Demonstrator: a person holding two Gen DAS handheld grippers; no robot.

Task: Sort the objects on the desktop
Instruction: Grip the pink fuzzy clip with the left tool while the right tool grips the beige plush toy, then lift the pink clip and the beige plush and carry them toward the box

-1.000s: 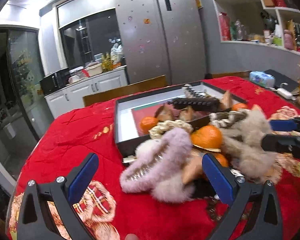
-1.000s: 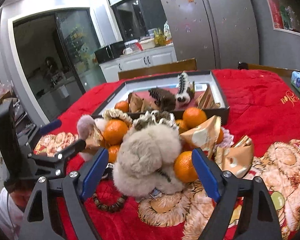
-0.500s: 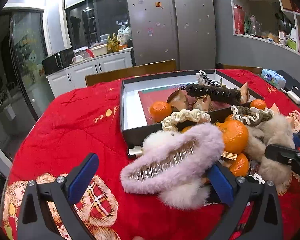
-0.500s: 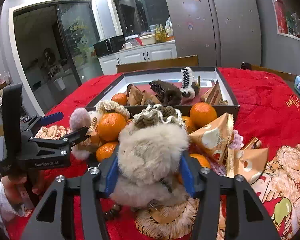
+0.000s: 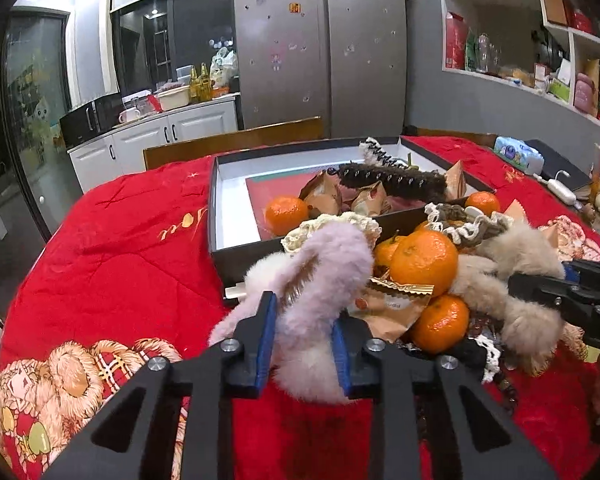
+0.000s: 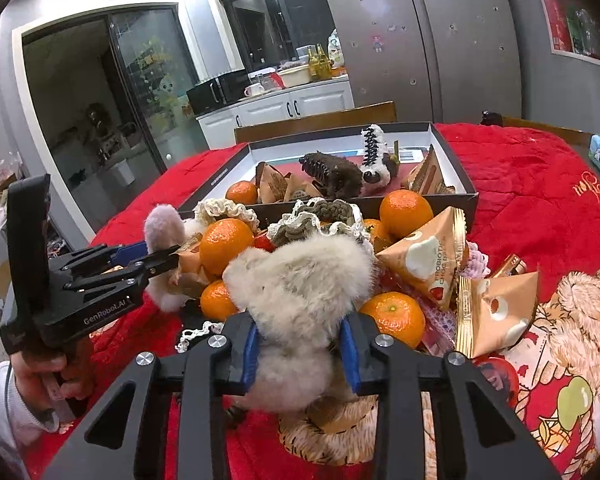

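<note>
A pile of desk items lies on the red tablecloth in front of a black box. My left gripper has its jaws closing, and its blue pads press on a pink fluffy hair clip at the pile's left edge. My right gripper is shut on a beige fluffy hair clip at the front of the pile. In the right wrist view the left gripper shows at the left with the pink clip between its tips. The right gripper shows at the right of the left wrist view.
Several tangerines, snack packets and crochet scrunchies crowd the pile. The box holds a brown hair claw, a tangerine and packets. A tissue pack lies far right. A hand holds the left gripper's handle.
Both grippers stood open a second ago. The right closed on the beige clip first; the left has now closed on the pink clip, which stands more upright.
</note>
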